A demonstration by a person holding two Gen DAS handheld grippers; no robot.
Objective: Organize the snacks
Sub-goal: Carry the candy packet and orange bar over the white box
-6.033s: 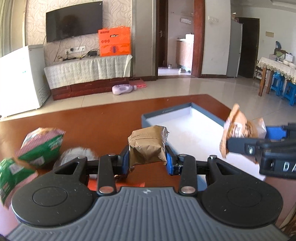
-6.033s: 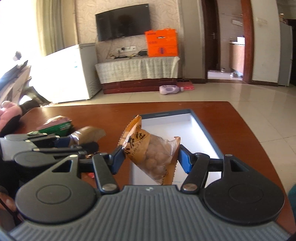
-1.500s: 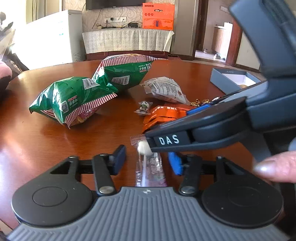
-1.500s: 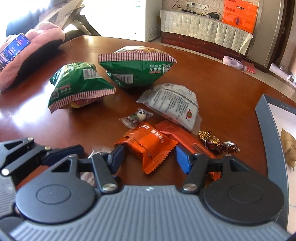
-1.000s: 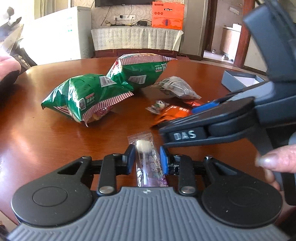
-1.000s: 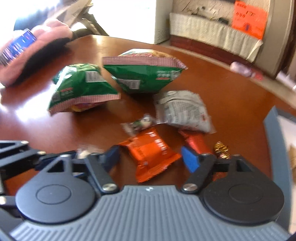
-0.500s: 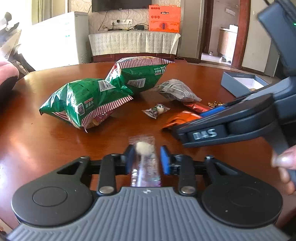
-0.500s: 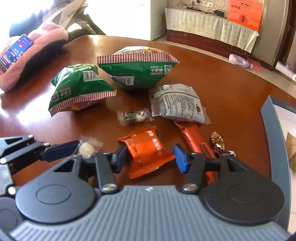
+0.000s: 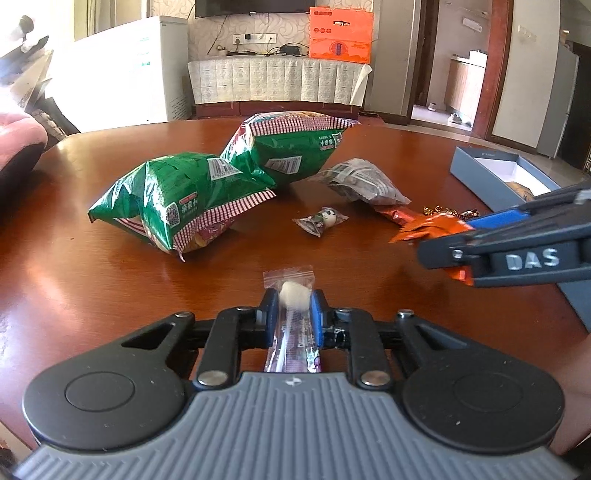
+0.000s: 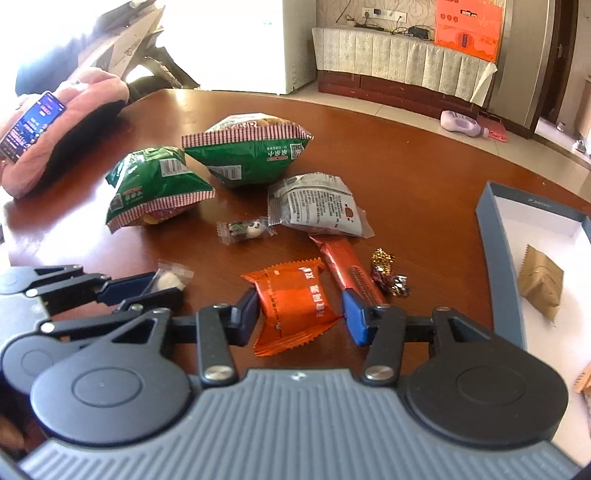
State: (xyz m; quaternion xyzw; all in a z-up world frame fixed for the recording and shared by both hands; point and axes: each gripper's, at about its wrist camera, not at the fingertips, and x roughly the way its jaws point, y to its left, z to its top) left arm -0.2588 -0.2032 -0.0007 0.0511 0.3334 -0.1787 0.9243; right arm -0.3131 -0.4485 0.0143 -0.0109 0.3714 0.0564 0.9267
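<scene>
Snacks are being gathered two at a time. Clear-wrapped white lollipop (image 9: 293, 295) is clamped in the left gripper (image 9: 293, 314), low over the brown table (image 9: 110, 277). Orange foil snack packet (image 10: 295, 302) lies between the spread jaws of the right gripper (image 10: 301, 317), levelled to close. Blue-grey box (image 10: 495, 236) waits well right.

a phone (image 10: 31, 123) lies lit on a pink cushion (image 10: 70, 122) at the table's (image 9: 92, 280) far edge. behind, an orange box (image 9: 340, 35) sits on a cloth-draped cabinet (image 9: 277, 83) beside a white freezer (image 9: 122, 72)
</scene>
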